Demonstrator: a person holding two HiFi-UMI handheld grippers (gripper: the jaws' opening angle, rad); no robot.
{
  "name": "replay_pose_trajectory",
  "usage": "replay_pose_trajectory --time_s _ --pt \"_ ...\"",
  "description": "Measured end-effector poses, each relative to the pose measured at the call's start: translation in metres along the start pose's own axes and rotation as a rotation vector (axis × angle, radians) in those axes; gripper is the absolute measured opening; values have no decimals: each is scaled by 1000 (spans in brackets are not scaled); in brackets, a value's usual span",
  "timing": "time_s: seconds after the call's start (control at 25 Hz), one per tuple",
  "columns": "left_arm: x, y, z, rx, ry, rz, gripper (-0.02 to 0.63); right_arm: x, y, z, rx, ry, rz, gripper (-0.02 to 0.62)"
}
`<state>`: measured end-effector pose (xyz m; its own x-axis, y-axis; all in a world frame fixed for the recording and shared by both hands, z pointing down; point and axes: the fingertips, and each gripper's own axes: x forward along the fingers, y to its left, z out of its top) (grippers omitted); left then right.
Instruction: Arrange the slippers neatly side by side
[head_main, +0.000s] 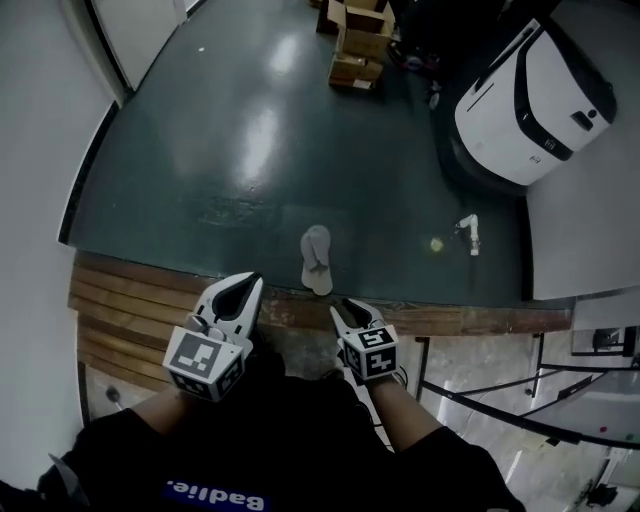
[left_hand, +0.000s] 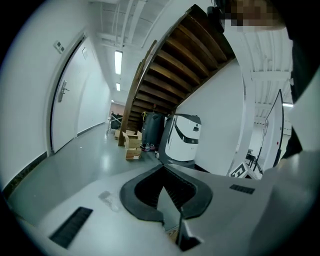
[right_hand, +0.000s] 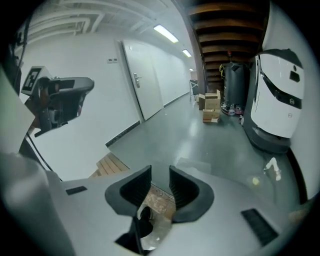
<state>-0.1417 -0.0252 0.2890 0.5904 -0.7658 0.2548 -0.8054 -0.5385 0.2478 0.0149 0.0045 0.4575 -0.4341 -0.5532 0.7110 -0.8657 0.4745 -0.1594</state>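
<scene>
Fingers (left_hand: 145, 192) of the left gripper (left_hand: 162, 170) shut tip to tip, with nothing between them. Carried idle, aimed almost level down the corridor rather than at any footwear. From the head view, held low above the curved brown wooden stair steps (head_main: 130, 310), off to the left and clear of the work.

Further right, lying flat on the dark green glossy floor (head_main: 250, 130) just beyond the edge of the steps: one pale grey flip-flop slipper (head_main: 316, 258), set lengthwise away from the person, ahead of both grippers and roughly between them. No second slipper to be found in any view, so nothing yet to line it up against. Judged as a task barely begun or stalled for want of the mate.

Then the right gripper (right_hand: 160, 175): fingers spread apart and empty, only wooden step and floor showing through the gap. Tilted down toward the floor just right of the slipper, a stance well suited to closing on its edge, though not yet touching it.

Farthest right, well apart from the slipper and no part of the job: a small yellowish ball (head_main: 436, 244), a small white object (head_main: 470, 235) beside it, and a large white floor-cleaning machine (head_main: 535, 100) parked by the wall.
</scene>
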Motion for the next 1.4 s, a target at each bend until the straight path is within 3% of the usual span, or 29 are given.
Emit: replay_pose_trajectory --time_s 0.2,0.52,0.76,1.12,1.4 --pt "20 35 -8 -18 45 2 0 63 -32 6 12 41 -72 89" --pt "68 44 -27 -21 111 76 0 167 -86 -31 60 168 -22 89" --pt "105 59 -43 -9 153 107 0 225 -119 -52 59 228 -36 89" --pt "195 89 -69 43 164 82 0 309 -167 -100 68 325 -60 89" --pt "217 106 -112 55 243 42 0 379 -188 -152 20 364 -71 89"
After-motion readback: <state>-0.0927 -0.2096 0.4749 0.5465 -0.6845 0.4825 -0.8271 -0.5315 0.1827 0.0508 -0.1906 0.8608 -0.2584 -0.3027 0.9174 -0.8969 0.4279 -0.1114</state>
